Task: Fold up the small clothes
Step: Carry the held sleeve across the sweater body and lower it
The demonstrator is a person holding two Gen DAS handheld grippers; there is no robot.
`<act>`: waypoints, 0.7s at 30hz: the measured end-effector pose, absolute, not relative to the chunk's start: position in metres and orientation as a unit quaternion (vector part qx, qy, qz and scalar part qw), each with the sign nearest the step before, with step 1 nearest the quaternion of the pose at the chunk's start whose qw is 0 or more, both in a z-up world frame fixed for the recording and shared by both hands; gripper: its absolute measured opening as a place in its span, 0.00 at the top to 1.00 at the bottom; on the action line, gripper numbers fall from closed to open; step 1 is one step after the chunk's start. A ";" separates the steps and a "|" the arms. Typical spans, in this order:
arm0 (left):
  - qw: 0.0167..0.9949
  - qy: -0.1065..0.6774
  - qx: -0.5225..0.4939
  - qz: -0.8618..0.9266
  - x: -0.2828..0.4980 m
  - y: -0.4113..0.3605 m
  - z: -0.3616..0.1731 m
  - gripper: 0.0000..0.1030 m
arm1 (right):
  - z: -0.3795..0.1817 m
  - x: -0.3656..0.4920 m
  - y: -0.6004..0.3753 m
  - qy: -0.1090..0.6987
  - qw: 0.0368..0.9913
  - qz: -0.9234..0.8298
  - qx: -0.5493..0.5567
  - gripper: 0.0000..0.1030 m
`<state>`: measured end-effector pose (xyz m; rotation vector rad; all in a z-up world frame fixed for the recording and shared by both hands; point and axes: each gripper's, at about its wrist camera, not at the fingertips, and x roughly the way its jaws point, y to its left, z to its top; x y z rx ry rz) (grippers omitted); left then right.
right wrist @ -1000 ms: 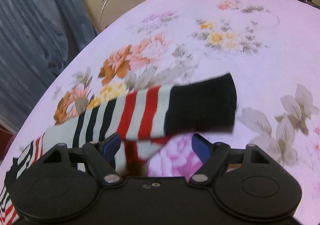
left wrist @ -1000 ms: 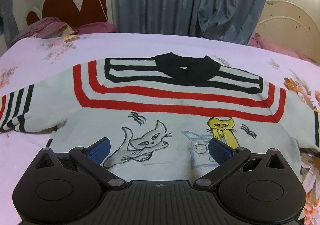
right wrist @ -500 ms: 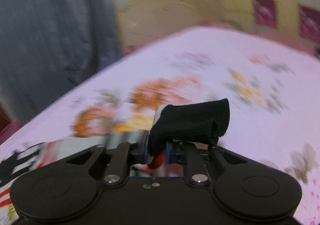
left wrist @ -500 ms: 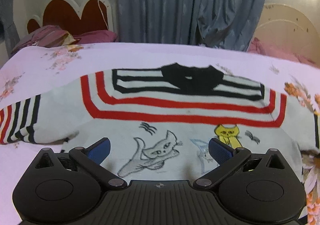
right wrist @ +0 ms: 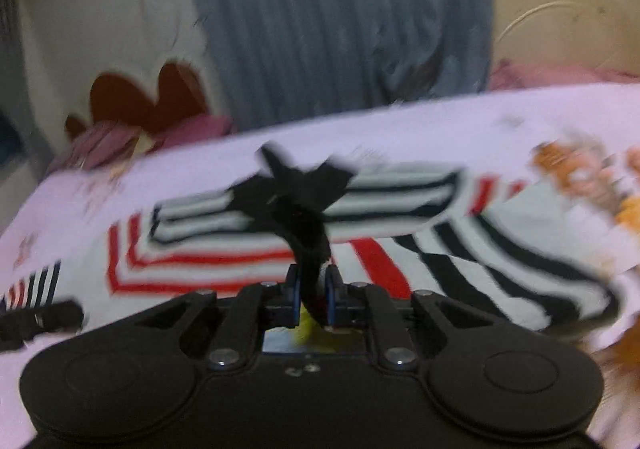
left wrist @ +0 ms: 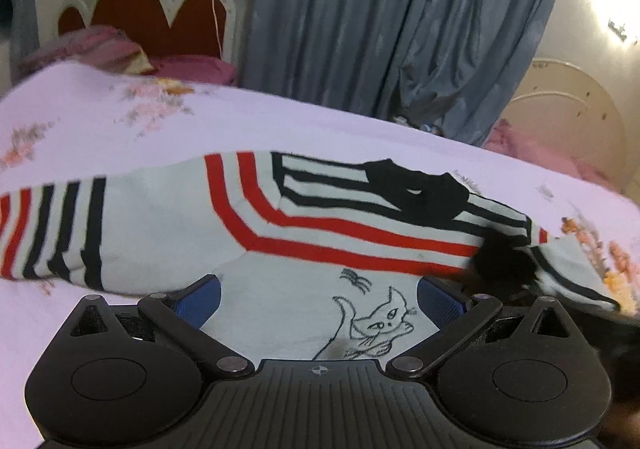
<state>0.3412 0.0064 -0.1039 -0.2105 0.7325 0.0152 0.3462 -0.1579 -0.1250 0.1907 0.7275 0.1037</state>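
Our right tongs point(right wrist: 311, 295) pinch the sweater's black cuff point(right wrist: 308, 245) over the sweater point(left wrist: 168, 225) on the bed point(left wrist: 100, 121), while our left tongs point(left wrist: 320, 299) gape wide, empty.

We see the bed point(left wrist: 100, 121) lying bare along its far edge behind the sweater point(left wrist: 168, 233), and bare again past the outstretched sleeve point(left wrist: 44, 233) toward the left edge, so we could pass there. The sweater covers the middle. Pillows point(left wrist: 120, 57) and a headboard point(left wrist: 148, 13) close the far left corner; a curtain point(left wrist: 400, 29) hangs beyond the far edge. The right gripper point(right wrist: 312, 293), pinching a cuff point(right wrist: 308, 245), carries the other sleeve over the sweater's right side.
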 end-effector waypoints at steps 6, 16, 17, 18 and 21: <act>0.911 0.387 -0.129 -0.065 0.353 0.020 -0.122 0.00 | -0.132 0.332 -0.125 0.371 0.922 0.053 0.096 0.70; 0.852 0.447 -0.190 -0.193 0.392 -0.039 -0.157 0.01 | -0.105 0.254 -0.185 0.318 0.942 -0.098 0.047 0.53; 0.851 0.450 -0.190 -0.195 0.393 -0.046 -0.161 0.01 | -0.106 0.250 -0.193 0.316 0.941 -0.108 0.046 0.51; 0.850 0.452 -0.189 -0.194 0.395 -0.052 -0.164 0.05 | -0.107 0.248 -0.202 0.316 0.940 -0.119 0.044 0.50; 0.839 0.459 -0.210 -0.205 0.402 -0.060 -0.176 0.40 | -0.119 0.256 -0.226 0.324 0.935 -0.140 0.037 0.50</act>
